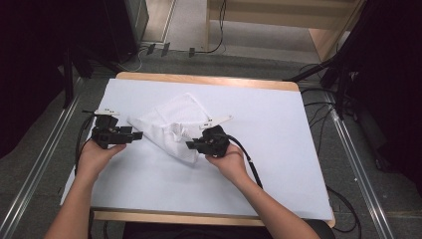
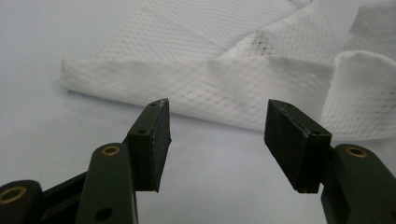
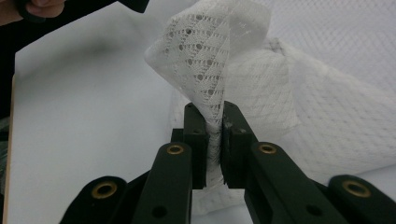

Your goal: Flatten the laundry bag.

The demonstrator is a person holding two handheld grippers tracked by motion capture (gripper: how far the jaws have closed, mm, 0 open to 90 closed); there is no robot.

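A white mesh cloth (image 1: 171, 128) lies crumpled on the white table cover, slightly left of the middle. My right gripper (image 1: 191, 145) is shut on a fold of the mesh cloth (image 3: 205, 60), which stands up between its jaws at the cloth's near right edge. My left gripper (image 1: 137, 135) stands open just left of the cloth, pointing right at its folded edge. In the left gripper view the open left gripper (image 2: 217, 133) holds nothing, and the mesh cloth (image 2: 205, 84) lies a short way beyond its fingertips.
The white cover (image 1: 278, 144) spreads over a wooden table (image 1: 209, 78). Dark stands and cables (image 1: 343, 84) crowd the floor to the right, and a metal rail (image 1: 40, 164) runs along the left. The person's other hand (image 3: 44, 7) appears at the top left of the right gripper view.
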